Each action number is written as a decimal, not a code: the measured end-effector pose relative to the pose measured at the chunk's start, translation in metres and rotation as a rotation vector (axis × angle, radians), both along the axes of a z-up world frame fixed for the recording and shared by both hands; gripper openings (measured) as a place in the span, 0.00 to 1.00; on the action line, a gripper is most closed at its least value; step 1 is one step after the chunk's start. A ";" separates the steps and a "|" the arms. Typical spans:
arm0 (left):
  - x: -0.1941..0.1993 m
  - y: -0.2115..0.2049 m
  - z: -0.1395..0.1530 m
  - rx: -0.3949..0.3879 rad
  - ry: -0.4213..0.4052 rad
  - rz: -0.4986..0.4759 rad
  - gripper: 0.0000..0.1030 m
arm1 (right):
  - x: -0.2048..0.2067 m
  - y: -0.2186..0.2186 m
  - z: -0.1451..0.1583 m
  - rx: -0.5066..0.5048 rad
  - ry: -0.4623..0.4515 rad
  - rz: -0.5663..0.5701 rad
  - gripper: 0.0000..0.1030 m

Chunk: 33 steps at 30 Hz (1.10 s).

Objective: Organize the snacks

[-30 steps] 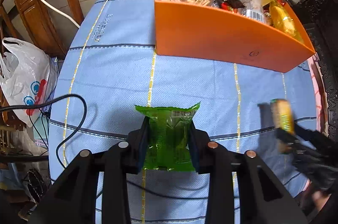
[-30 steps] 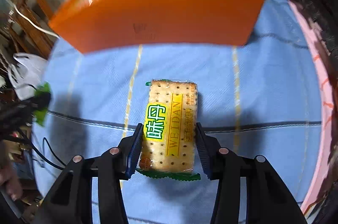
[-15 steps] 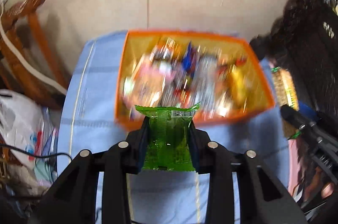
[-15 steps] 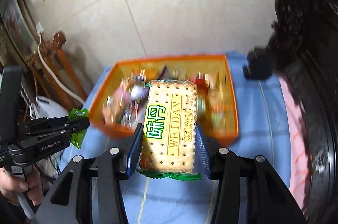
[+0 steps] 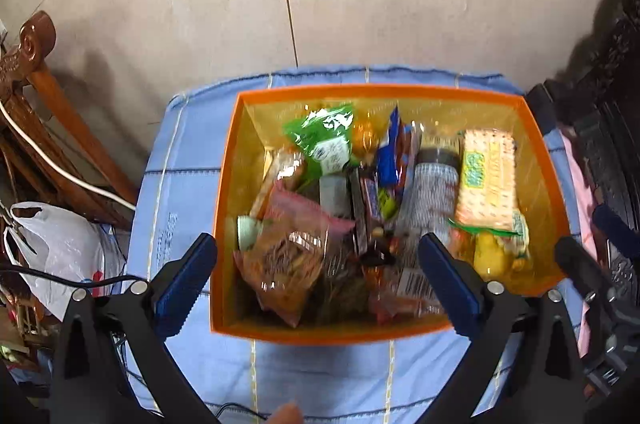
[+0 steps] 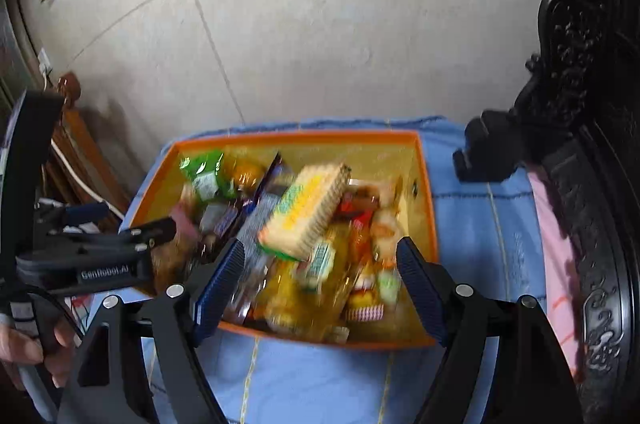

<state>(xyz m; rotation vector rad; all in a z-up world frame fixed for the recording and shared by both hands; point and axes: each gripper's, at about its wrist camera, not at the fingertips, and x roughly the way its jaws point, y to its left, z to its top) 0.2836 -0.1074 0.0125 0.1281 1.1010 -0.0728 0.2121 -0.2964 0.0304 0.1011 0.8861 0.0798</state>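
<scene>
An orange box (image 5: 384,91) full of mixed snacks stands on the blue cloth. A green packet (image 5: 320,135) lies at its far left, and a cracker packet (image 5: 486,179) rests on the pile at the right. My left gripper (image 5: 318,284) hovers over the box's near side, jaws opening wide, nothing between the pads. In the right wrist view the cracker packet (image 6: 308,207) lies tilted on the snacks in the box (image 6: 296,136), just beyond my right gripper (image 6: 320,288), whose jaws are opening and empty. The green packet (image 6: 202,171) shows at the far left there.
The blue cloth (image 5: 320,372) covers a small table. A wooden chair (image 5: 36,71), a white cable and a white plastic bag (image 5: 56,252) crowd the left. Dark carved furniture (image 6: 580,103) stands at the right. A hand (image 6: 24,340) holds the left gripper's handle.
Both grippers rose and moved forward over the orange box. The left one let go of the green packet, the right one let go of the cracker packet; both packets now lie in the box.
</scene>
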 end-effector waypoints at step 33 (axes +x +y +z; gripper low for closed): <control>-0.183 0.048 0.063 -0.072 -0.077 0.023 0.96 | -0.157 0.037 0.034 -0.158 -0.023 -0.039 0.87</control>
